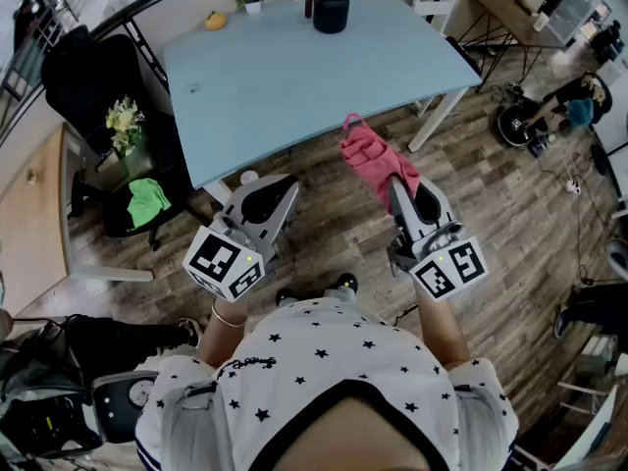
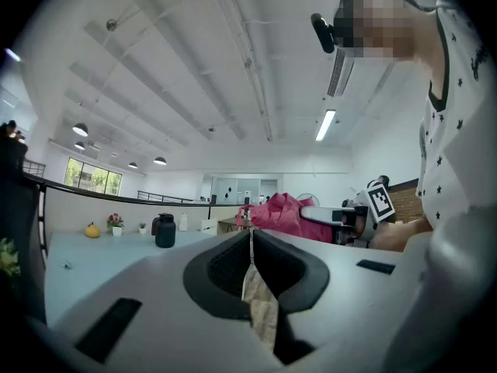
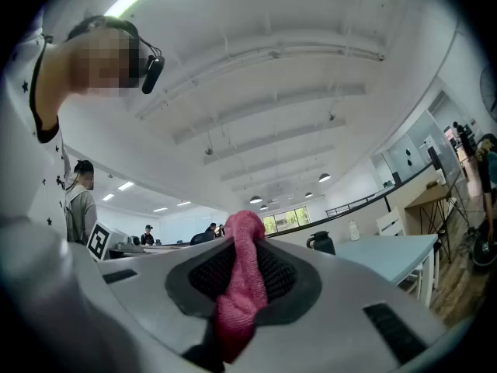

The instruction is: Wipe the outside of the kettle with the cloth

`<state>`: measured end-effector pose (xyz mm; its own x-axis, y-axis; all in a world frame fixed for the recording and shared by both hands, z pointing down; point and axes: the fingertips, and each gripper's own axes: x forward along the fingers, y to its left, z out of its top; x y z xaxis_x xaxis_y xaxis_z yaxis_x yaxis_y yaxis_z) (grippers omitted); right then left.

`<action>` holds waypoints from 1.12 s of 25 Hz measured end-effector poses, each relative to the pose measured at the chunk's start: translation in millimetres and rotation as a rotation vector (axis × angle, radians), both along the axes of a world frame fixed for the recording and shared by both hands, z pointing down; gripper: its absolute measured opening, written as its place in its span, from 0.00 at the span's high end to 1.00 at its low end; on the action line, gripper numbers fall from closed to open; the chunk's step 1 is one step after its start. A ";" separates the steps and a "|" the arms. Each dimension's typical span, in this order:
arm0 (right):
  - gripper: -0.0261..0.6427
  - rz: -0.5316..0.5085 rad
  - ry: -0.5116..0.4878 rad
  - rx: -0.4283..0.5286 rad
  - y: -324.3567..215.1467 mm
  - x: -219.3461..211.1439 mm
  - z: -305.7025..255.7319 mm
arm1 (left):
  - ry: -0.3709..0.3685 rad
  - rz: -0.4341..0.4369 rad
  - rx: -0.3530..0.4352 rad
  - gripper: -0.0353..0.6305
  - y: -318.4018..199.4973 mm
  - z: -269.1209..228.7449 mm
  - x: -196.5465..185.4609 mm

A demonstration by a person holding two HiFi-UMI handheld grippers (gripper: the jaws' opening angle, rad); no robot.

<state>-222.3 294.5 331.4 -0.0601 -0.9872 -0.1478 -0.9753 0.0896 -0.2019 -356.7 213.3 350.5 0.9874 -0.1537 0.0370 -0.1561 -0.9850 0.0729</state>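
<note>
We log the right claw [image 1: 394, 183] clamped on the pink cloth [image 1: 373, 153], with most of the cloth bunched out past the tips. The left claw [image 1: 285, 184] is closed tip to tip with nothing gripped. Both hang over the floor, short of the table [image 1: 294, 86]. The kettle [image 1: 330, 8] stands upright near the table's far edge, well apart from both claws. We judge that wiping has not begun and the step in hand is the approach. To do it well, we would get close enough to reach across, then steady the kettle with the left claw at the handle or lid so it neither slides nor tips. We would press the loose bunch of cloth, not the hard tips, against the wall. Overlapping passes round the body, top to bottom, should cover it, spout and handle sides included. If the cloth slips in the claw, we would re-grip. Count: one kettle, one cloth, one table, two claws.
</note>
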 end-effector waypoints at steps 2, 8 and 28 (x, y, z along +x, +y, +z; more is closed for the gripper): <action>0.88 0.002 -0.008 0.000 2.4 3.6 2.0 | -0.005 0.006 -0.003 0.89 3.5 2.3 3.7; 0.88 -0.017 -0.022 0.019 6.0 11.1 4.4 | -0.031 -0.005 -0.015 0.89 6.2 8.8 11.3; 0.87 -0.045 -0.077 0.057 17.0 88.3 3.8 | -0.030 0.000 0.019 0.89 18.3 1.8 92.7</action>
<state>-134.0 311.5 335.2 -0.0901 -0.9736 -0.2096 -0.9519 0.1460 -0.2692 -264.1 231.7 352.2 0.9860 -0.1542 0.0640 -0.1575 -0.9863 0.0496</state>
